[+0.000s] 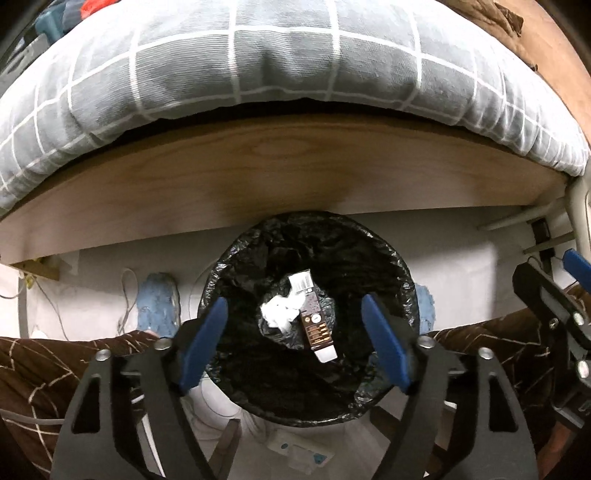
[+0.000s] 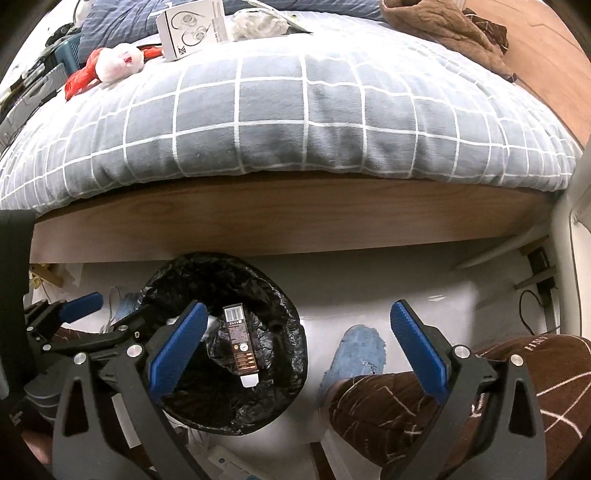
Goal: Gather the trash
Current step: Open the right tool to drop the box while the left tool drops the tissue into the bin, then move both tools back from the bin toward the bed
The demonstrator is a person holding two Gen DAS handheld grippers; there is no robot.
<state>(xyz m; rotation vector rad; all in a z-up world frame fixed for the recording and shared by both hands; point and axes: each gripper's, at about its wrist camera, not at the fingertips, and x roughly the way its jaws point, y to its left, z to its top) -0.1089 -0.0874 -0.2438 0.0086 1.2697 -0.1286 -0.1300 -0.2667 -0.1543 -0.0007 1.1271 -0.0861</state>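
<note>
Below the spread left gripper (image 1: 295, 343), brown carton (image 1: 313, 320) in bin (image 1: 402, 280), apart

Both wrist views steep-down, sharing bin (image 1: 310, 402) (image 2: 221, 417).

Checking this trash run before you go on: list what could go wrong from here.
1. More trash sits far back on the bed: the red-and-white bag and white box; reaching could be a stretch.
2. The bin stands between the slippered feet; a step might tip it.
3. Both grippers, left and right, hang open, close together; they could collide.
</note>
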